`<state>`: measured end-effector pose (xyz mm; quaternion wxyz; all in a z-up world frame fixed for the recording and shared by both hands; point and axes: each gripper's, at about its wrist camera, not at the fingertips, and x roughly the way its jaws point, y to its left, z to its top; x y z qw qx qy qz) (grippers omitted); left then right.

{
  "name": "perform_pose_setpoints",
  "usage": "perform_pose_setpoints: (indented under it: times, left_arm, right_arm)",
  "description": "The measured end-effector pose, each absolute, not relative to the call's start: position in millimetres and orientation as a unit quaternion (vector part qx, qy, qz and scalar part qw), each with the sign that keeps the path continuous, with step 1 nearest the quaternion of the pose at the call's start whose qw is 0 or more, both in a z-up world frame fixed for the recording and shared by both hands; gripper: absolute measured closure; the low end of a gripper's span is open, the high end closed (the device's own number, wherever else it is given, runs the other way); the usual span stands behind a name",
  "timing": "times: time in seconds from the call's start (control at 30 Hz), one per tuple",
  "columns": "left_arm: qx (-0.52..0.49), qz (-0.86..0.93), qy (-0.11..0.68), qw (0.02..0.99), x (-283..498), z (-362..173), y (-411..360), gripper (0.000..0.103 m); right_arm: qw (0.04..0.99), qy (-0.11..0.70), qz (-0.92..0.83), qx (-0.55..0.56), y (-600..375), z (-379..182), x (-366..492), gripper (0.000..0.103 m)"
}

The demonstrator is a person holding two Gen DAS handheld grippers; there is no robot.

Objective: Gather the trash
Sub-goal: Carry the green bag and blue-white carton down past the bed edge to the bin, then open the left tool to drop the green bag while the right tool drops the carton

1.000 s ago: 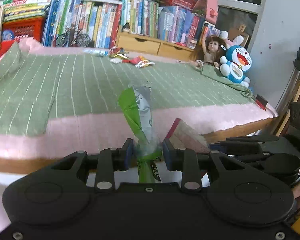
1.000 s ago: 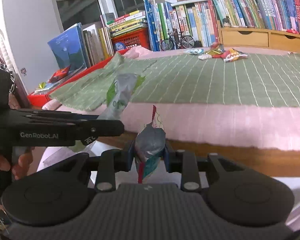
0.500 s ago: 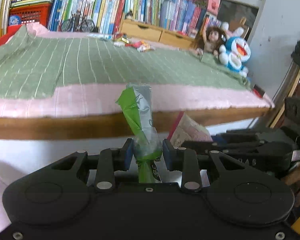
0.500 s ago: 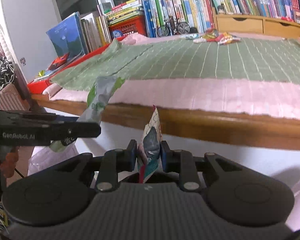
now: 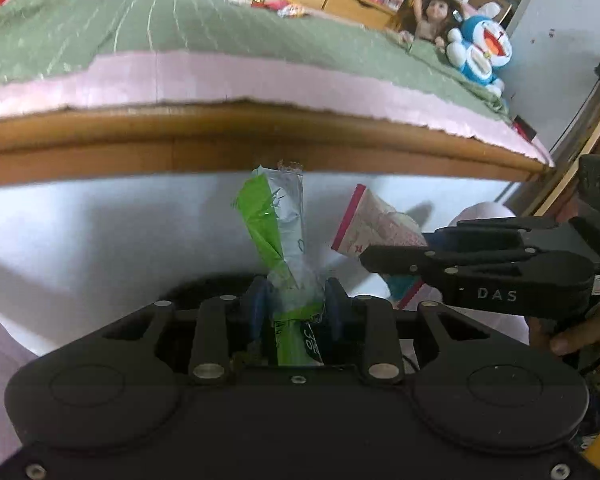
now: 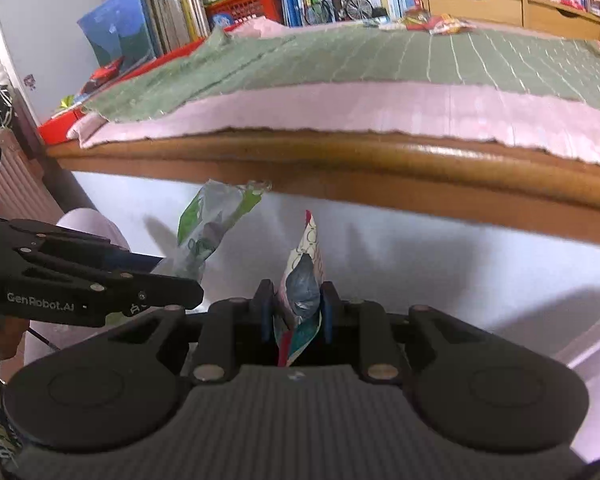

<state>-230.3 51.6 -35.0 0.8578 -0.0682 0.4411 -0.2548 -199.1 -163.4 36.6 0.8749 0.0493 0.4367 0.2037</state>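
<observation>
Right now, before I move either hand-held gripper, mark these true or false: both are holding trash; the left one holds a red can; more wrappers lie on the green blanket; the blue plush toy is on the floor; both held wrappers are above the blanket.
1. Both hold trash: true. The left hand-held gripper is shut on a crumpled green and silver wrapper; the right hand-held gripper is shut on a pink and white snack packet with a red edge.
2. Left holds a red can: false. It holds the green and silver wrapper.
3. More wrappers on the green striped blanket: true, a small pile of colourful wrappers lies at its far edge.
4. Blue plush toy on the floor: false. It sits on the bed.
5. Above the blanket: false. Both are below the wooden bed rail.
</observation>
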Motion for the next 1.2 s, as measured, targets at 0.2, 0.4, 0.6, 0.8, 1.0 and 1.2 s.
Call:
perform_pose_setpoints:
  times: [0.2, 0.4, 0.6, 0.8, 1.0, 1.2]
  left_arm:
    - [-0.069, -0.256, 0.467, 0.843, -218, -54, 46, 0.073]
    - [-0.049, -0.257, 0.48, 0.837, -209, -65, 33, 0.073]
    - [-0.042, -0.252, 0.488, 0.835, -203, -71, 29, 0.073]
    - [-0.036, -0.221, 0.484, 0.846, -197, -75, 25, 0.016]
    - [-0.033, -0.184, 0.499, 0.846, -189, -81, 28, 0.0]
    - [-0.044, -0.162, 0.511, 0.843, -186, -89, 42, 0.0]
  right_arm:
    - [0.869, 0.454, 0.191, 0.048, -163, 27, -197, 0.075]
    - [0.864, 0.463, 0.187, 0.057, -163, 22, -191, 0.075]
    - [0.864, 0.466, 0.185, 0.053, -161, 21, -189, 0.075]
    - [0.862, 0.47, 0.18, 0.062, -162, 18, -187, 0.074]
    - [0.863, 0.469, 0.172, 0.069, -167, 17, -188, 0.074]
    - [0.863, 0.469, 0.175, 0.066, -166, 17, -188, 0.074]
